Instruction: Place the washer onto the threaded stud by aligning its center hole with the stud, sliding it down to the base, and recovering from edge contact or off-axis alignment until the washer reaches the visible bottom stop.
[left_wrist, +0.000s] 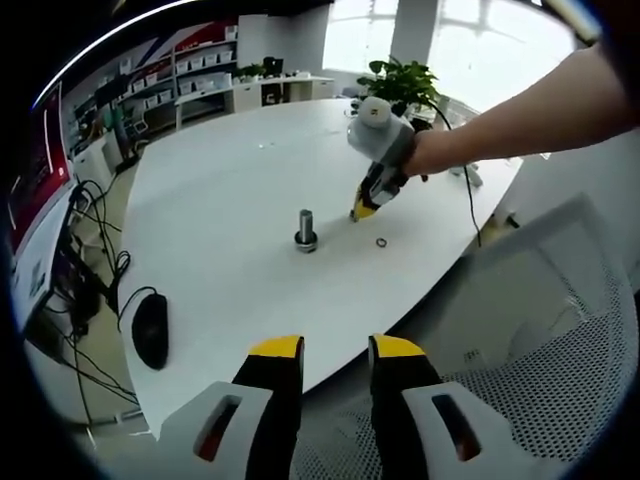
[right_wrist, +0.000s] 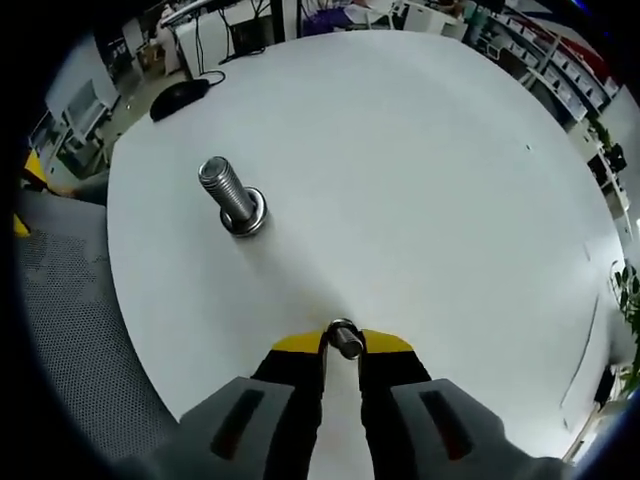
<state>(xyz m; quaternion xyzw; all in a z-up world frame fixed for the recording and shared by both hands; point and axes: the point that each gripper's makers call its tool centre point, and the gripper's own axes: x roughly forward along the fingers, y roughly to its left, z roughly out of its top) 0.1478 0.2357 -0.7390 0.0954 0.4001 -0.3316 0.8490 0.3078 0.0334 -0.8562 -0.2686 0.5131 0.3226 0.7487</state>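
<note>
In the right gripper view, the right gripper has its yellow-tipped fingers nearly together, pinching the washer on edge just above the white table. The threaded stud stands upright beyond and left of them, well apart, with bare tabletop all round it. The table edge curves close on the stud's left, a mesh chair beyond it.

In the left gripper view, the left gripper hangs off the near table edge, fingers spread a little, holding nothing. A black mouse lies left of the stud, a small ring right of it.
</note>
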